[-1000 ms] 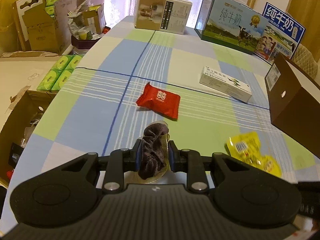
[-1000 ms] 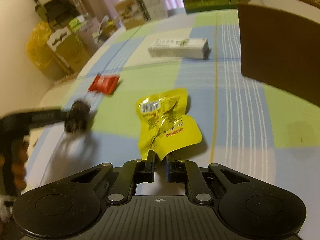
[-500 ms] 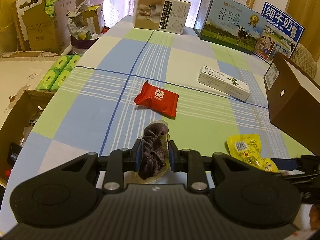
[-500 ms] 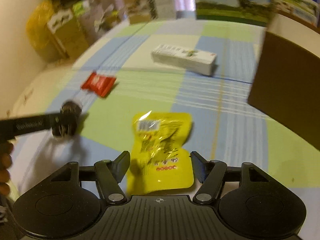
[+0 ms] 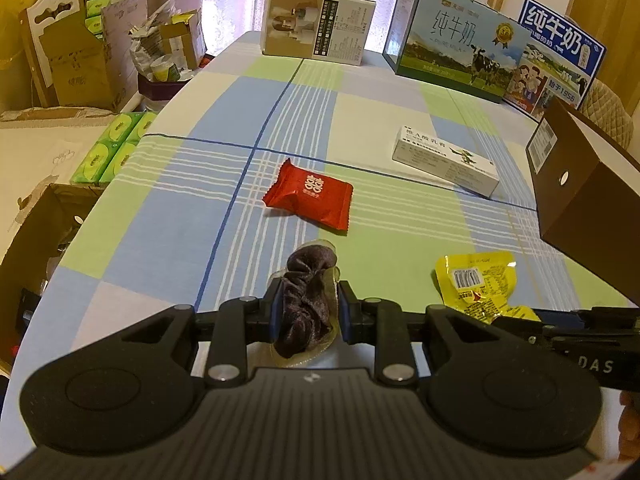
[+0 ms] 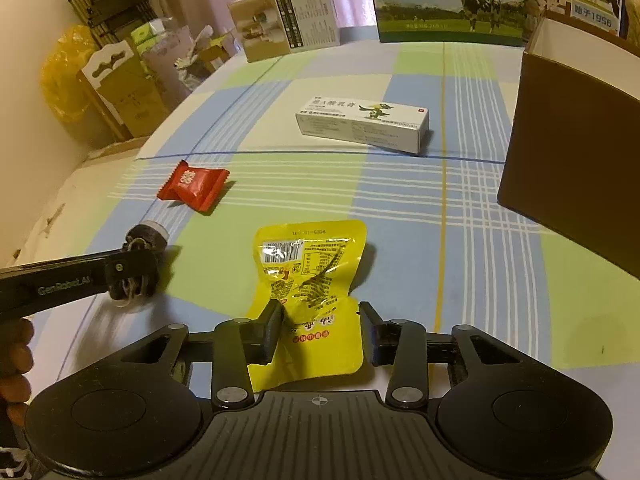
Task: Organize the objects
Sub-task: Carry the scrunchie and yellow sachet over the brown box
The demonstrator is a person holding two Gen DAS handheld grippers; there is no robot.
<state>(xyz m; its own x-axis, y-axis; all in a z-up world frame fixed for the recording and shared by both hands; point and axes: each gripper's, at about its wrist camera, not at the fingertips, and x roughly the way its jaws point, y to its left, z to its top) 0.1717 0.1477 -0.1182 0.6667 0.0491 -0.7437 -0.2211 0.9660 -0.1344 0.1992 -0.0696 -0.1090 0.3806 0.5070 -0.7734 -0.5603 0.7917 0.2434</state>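
L gripper point(image 5: 307, 312) pinching dark snack point(image 5: 306, 300), R gripper point(image 6: 320, 326) apart, maybe touching yellow pkt point(image 6: 310, 280)

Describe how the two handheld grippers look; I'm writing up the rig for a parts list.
Both are matte black plastic. Each has a ribbed central plate, two round discs at its sides, silver screw heads and two short fingers. The left gripper has blue-edged pads; its side reads "GenRobot.AI". The right gripper shows "DAS" on its side. No cables or sleeves are visible.

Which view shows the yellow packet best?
The right wrist view: the whole yellow packet lies between the open right gripper. In the left wrist view, the packet sits off to the side, partly hidden.
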